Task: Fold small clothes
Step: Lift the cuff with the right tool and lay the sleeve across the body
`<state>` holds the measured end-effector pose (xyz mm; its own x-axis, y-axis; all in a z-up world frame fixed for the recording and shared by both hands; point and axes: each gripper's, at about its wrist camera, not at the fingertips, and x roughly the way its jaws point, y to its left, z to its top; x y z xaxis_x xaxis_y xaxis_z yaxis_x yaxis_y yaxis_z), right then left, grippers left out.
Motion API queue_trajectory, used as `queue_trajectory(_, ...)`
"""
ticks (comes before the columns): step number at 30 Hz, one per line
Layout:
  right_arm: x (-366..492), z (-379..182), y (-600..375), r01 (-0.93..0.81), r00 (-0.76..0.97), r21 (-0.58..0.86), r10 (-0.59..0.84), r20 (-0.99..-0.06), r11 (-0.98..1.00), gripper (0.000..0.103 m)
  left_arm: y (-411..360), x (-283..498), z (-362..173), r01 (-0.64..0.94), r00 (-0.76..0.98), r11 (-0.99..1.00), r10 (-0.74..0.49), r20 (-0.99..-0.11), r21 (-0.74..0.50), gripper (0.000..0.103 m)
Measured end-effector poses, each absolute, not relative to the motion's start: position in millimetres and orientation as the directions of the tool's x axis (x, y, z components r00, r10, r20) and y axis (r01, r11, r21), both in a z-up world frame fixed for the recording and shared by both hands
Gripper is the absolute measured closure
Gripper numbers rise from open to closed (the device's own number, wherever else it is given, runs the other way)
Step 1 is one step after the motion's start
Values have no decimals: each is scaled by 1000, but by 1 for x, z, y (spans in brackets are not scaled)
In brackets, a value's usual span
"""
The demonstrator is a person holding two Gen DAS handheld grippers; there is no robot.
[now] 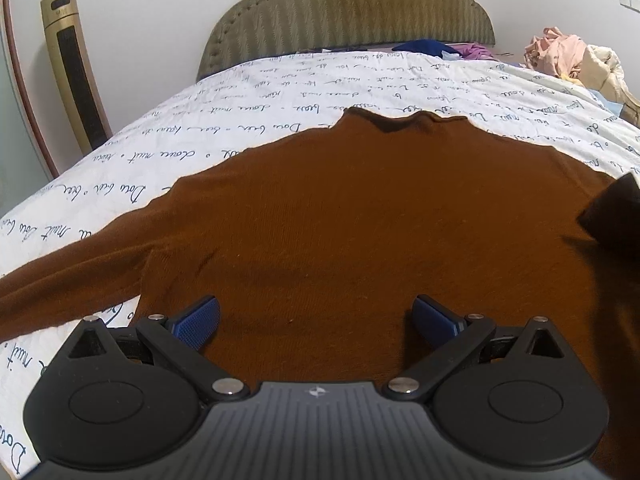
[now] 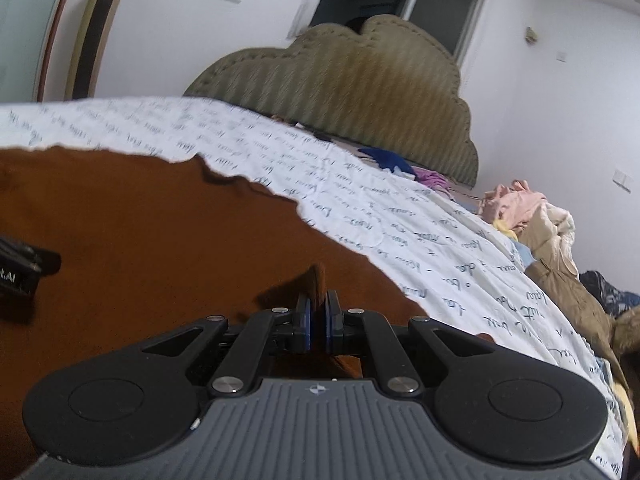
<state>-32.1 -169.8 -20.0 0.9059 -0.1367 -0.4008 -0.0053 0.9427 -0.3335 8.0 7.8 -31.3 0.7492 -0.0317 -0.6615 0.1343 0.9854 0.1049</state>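
A brown long-sleeved sweater [image 1: 340,216] lies spread flat on the bed, collar toward the headboard, its left sleeve stretched out to the left [image 1: 60,276]. My left gripper [image 1: 316,320] is open and empty, low over the sweater's lower body, blue pads wide apart. My right gripper [image 2: 317,308] is shut on a pinched fold of the brown sweater [image 2: 160,240] near its right edge; a peak of fabric [image 2: 314,280] sticks up between the pads. The right gripper shows at the right edge of the left wrist view [image 1: 616,212]; the left gripper shows at the left edge of the right wrist view [image 2: 20,268].
The bed carries a white quilt with blue script [image 1: 280,92] and an olive padded headboard [image 1: 352,8]. A heap of pink, beige and tan clothes [image 2: 532,220] sits at the bed's right side. Blue and purple garments [image 2: 396,164] lie near the headboard. A gold tower fan [image 1: 76,68] stands left.
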Motion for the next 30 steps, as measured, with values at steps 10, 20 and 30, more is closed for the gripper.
queue_trajectory(10, -23, -38, -149, -43, 897, -497, -185, -401, 867, 93, 12, 7, -36, 137, 748, 986, -42, -662, 92, 0)
queue_trajectory(20, -44, -57, -145, -69, 878, -573, -223, -423, 817, 87, 12, 6, -37, 142, 751, 985, -43, -659, 97, 0)
queue_trajectory(30, -57, -26, -141, -45, 923, -617, -203, -326, 786, 89, 17, 1, -27, 126, 773, 986, -27, -634, 111, 0)
